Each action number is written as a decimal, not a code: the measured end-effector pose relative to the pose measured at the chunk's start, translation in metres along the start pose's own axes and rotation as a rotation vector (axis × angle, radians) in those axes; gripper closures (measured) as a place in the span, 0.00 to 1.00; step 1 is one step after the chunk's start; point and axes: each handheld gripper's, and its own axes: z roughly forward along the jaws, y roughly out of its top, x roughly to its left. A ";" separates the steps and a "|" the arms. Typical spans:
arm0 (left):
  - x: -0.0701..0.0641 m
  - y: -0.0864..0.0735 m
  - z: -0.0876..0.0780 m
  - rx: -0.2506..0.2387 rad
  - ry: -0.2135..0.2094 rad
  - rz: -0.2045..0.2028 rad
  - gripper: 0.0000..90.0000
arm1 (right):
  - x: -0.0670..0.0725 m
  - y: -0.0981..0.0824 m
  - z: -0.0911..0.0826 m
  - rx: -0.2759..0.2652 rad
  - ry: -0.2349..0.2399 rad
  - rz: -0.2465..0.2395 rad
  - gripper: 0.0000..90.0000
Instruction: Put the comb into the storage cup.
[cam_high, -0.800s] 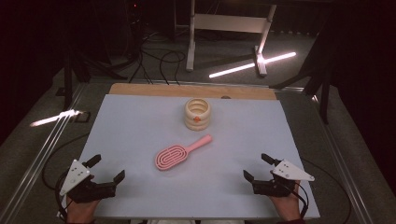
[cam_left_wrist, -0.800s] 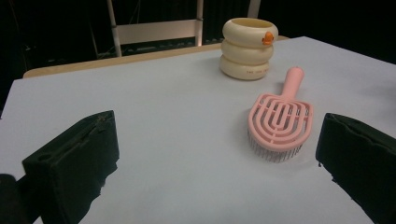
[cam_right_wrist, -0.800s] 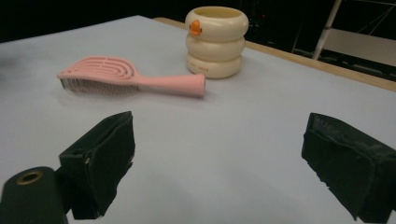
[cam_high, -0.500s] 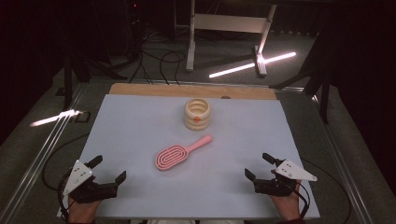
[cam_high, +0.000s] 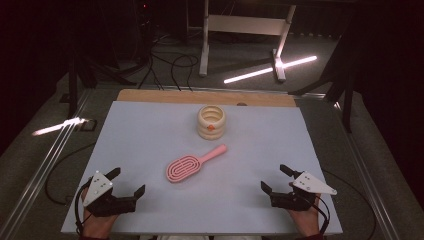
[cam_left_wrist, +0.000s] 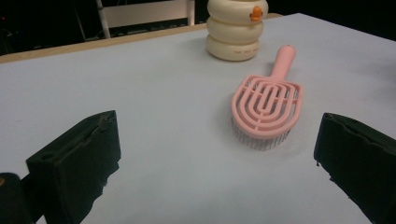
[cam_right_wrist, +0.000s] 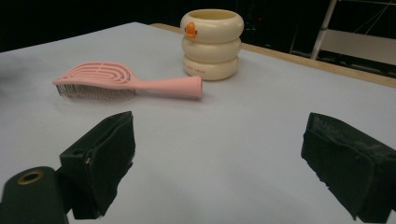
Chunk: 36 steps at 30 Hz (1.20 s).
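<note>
A pink hairbrush (cam_high: 192, 163) lies bristles down at the middle of the pale blue table top (cam_high: 150, 135), its handle pointing toward the far right. Behind it stands a cream ringed cup (cam_high: 211, 121) with a small orange mark. My left gripper (cam_high: 128, 181) rests open near the front left corner, with nothing between its black pads. My right gripper (cam_high: 276, 177) rests open near the front right corner, also holding nothing. Ahead of the left gripper's jaws lie the brush (cam_left_wrist: 268, 106) and the cup (cam_left_wrist: 236, 28). Past the right gripper's jaws are the brush (cam_right_wrist: 121, 81) and the cup (cam_right_wrist: 211, 44).
A wooden strip (cam_high: 205, 96) borders the table's far edge. Beyond it on the dark floor are cables (cam_high: 170, 65), a white metal stand (cam_high: 240, 35) and bright light strips (cam_high: 270, 69). A metal rail (cam_high: 45, 165) runs along the table's left side.
</note>
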 end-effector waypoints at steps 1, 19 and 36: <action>-0.001 -0.001 0.001 0.004 -0.004 -0.003 0.01 | 0.000 -0.001 0.000 0.003 0.001 0.003 0.11; -0.020 0.008 0.032 0.038 -0.092 0.009 0.03 | -0.001 -0.004 0.004 0.017 0.008 0.011 0.11; -0.046 0.010 0.064 0.119 -0.196 0.045 0.52 | -0.001 -0.005 0.006 0.031 0.012 0.006 0.11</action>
